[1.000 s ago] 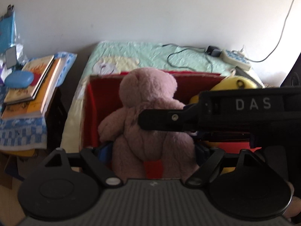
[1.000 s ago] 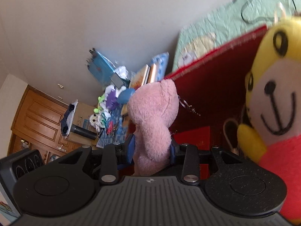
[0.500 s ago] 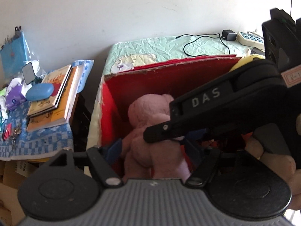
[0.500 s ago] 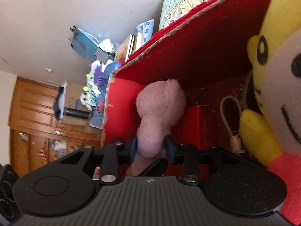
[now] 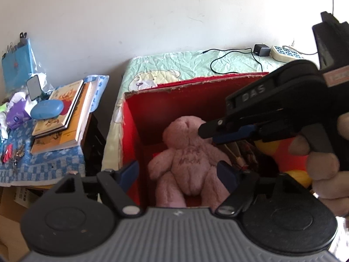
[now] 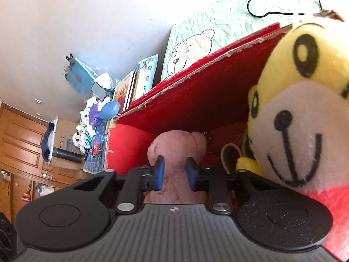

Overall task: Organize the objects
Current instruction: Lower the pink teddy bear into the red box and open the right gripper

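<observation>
Two claws hang over the red box (image 5: 128, 131), and the pink bear (image 5: 187, 159) lies on its back on the box floor, against the left wall. My left claw (image 5: 178, 172) is spread wide, its blue pads either side of the bear's hips and legs and touching nothing that I can see. My right claw (image 6: 173, 172) has its pads narrowed around the bear's upper body; from its own camera they look close on the plush, though I cannot tell whether they press it or stand just off it. In the left view its tip (image 5: 218, 131) sits right at the bear's head.

To do this step well, I judge I should part the right pads fully before lifting, then draw straight up and back so the soft fur does not drag along. The yellow tiger doll (image 6: 305, 113) leans right beside that claw, so I would keep clear of it and not tip it onto the bear.

Much is hidden. The tiger fills the right of the right view and is nearly covered by my right claw in the left one. Between the two toys lie a looped cord (image 6: 231, 155) and dark oddments I cannot name. The box's near wall is cut off by both claw bodies.
</observation>
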`<state>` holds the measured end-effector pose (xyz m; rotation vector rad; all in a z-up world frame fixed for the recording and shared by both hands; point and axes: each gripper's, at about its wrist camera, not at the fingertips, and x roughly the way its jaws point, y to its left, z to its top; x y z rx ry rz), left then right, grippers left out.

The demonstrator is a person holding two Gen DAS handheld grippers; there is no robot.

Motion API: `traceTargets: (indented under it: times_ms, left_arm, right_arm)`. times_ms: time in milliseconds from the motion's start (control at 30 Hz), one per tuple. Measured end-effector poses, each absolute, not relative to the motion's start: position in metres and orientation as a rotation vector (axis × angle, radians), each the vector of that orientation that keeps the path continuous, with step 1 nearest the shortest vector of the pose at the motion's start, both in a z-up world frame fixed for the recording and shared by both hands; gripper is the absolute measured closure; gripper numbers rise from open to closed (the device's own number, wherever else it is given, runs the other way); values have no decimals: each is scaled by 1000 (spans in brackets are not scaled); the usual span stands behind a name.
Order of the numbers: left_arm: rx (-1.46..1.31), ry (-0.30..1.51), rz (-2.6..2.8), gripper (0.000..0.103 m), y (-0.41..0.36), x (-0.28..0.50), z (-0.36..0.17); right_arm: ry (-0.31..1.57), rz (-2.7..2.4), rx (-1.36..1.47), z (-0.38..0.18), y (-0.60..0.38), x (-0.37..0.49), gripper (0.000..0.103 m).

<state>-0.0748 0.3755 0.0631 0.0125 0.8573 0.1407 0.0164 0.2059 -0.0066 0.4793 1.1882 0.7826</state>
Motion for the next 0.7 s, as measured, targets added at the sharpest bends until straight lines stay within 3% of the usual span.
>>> traceTargets:
  times_ms: [267, 700]
  left_arm:
    - [22, 863, 149, 25, 374, -78, 62]
    - [44, 895, 157, 23, 366, -67, 61]
  right_arm:
    - [1199, 836, 424, -13, 236, 19, 83]
    - [1139, 820, 365, -4, 243, 6, 77]
